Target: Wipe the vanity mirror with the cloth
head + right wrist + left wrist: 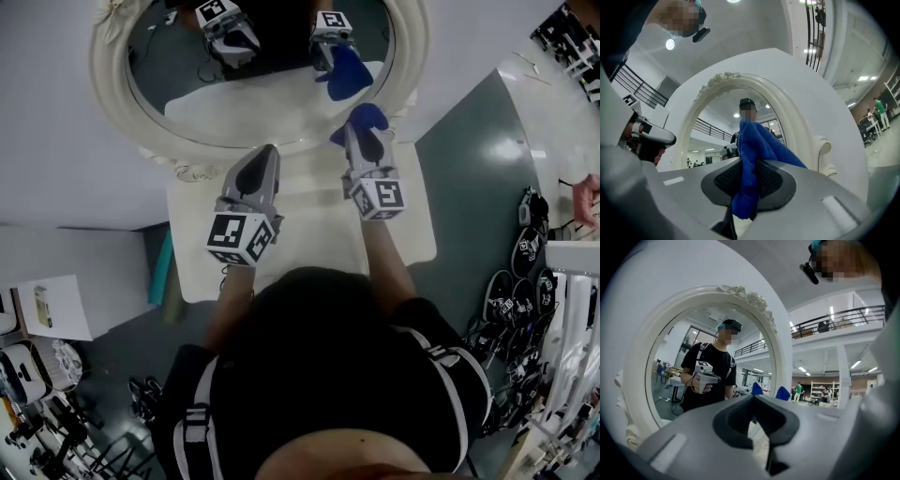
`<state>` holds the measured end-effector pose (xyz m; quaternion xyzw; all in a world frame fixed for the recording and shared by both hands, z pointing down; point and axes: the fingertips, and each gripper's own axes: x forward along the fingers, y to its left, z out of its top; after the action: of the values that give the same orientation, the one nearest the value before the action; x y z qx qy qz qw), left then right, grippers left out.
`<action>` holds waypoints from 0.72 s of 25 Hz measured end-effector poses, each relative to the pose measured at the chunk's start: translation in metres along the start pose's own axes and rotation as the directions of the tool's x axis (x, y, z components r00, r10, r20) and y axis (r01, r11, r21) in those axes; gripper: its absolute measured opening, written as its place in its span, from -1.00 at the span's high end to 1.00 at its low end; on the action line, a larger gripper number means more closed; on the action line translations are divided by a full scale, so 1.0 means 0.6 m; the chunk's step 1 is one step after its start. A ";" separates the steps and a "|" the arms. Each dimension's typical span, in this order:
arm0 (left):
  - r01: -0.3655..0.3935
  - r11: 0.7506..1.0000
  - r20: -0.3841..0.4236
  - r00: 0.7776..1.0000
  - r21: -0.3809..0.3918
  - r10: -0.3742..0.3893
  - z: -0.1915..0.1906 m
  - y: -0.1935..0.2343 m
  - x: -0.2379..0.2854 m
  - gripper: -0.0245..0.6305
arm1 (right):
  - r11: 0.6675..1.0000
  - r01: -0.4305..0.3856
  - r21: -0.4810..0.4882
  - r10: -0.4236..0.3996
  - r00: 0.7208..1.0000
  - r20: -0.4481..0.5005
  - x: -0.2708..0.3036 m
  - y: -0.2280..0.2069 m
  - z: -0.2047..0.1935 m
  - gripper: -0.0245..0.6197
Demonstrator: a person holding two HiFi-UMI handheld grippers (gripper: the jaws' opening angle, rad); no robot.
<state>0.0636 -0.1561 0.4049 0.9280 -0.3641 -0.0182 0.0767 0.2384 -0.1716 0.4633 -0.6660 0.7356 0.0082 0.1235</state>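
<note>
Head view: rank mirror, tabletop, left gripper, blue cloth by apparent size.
1. mirror and tabletop: look about alike. The mirror is cut off at the top edge and the tabletop is partly covered, so no ranking between them.
2. left gripper, though it is nearer the camera.
3. blue cloth.

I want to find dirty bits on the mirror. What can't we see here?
- Top of the mirror: cut off by the head view's upper edge.
- Smudges on the glass: too small among the reflections, in every view.
- Whether the cloth touches the glass: no view settles it.
- Middle of the table near edge: head view, hidden by the person's head.
</note>
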 end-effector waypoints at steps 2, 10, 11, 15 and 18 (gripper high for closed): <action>-0.006 1.000 -0.005 1.000 0.001 0.006 -0.009 -0.003 0.013 0.91 | 1.000 0.008 0.016 -0.008 1.000 -0.003 0.004 -0.023 -0.010 0.71; -0.019 1.000 -0.043 0.999 0.005 0.019 0.010 0.027 0.053 0.91 | 0.999 0.003 0.054 -0.003 1.000 0.005 0.062 -0.039 -0.002 0.71; -0.020 1.000 -0.048 0.999 0.007 0.020 0.009 0.028 0.061 0.91 | 0.999 -0.003 0.054 0.003 1.000 0.008 0.067 -0.040 -0.002 0.71; -0.033 0.999 -0.058 0.998 0.005 0.034 0.009 0.037 0.084 0.91 | 0.999 -0.016 0.050 0.014 0.999 0.033 0.079 -0.039 0.005 0.71; -0.049 0.999 -0.069 0.996 -0.004 0.049 0.005 0.049 0.094 0.91 | 0.999 -0.023 0.046 0.022 0.999 0.038 0.081 -0.038 0.010 0.71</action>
<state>0.0853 -0.2160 0.4080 0.9187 -0.3838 0.0147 0.0922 0.2580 -0.2209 0.4516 -0.6544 0.7406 0.0051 0.1525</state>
